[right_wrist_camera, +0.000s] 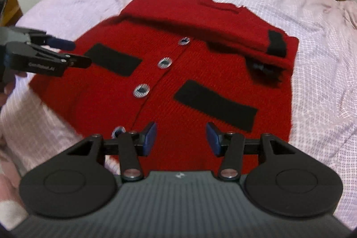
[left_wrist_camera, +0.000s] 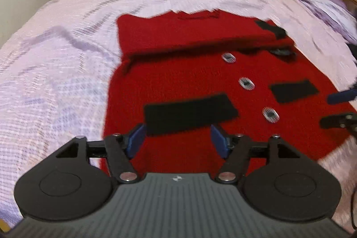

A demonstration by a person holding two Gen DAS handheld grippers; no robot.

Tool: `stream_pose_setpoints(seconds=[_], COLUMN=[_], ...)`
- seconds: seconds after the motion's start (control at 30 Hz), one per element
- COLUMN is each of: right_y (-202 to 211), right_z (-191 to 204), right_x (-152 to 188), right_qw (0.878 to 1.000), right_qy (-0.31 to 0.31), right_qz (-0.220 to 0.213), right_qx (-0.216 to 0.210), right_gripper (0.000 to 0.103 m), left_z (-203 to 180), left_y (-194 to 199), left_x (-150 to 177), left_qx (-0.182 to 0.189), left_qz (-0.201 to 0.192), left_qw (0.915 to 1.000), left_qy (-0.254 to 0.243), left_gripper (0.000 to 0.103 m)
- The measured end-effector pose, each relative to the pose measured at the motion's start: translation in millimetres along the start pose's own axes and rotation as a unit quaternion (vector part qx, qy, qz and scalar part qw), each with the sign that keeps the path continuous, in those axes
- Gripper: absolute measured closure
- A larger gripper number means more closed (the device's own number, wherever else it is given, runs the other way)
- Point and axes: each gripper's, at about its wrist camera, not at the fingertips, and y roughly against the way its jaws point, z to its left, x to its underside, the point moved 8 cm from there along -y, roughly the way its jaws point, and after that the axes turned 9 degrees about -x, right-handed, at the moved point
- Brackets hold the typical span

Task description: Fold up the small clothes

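Pink checked bedspread (left_wrist_camera: 67,64) under everything; red knit cardigan (left_wrist_camera: 189,81) lies flat ahead of both jaws, sleeves folded across its far half. Soft, floppy, light; I'd pinch the near hem corners. Left gripper (left_wrist_camera: 177,141), right gripper (right_wrist_camera: 180,136) both parted, empty.
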Motion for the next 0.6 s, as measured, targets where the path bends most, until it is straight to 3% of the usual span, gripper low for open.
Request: stream_pose_setpoints(seconds=[0.13, 0.37, 0.6], right_y=[-10.7, -25.6, -42.3], right_z=[15.2, 31.1, 49.2], right_x=[18.1, 43.8, 56.1], right_qw=[0.999, 0.992, 0.972], right_qy=[0.037, 0.100, 0.195], right_qz=[0.010, 0.065, 0.111], right_qx=[0.016, 0.031, 0.073], right_gripper=[0.052, 0.052, 0.052], left_z=[-10.6, -29.6, -44.4], left_y=[5.8, 5.2, 5.3], left_x=[19.0, 41.8, 44.9], left_qx=[0.020, 0.032, 0.046], left_qz=[0.005, 0.012, 0.009], left_qw=[0.9997, 0.9989, 0.9980], left_qy=[-0.011, -0.032, -0.043], left_gripper=[0.027, 0.026, 0.026])
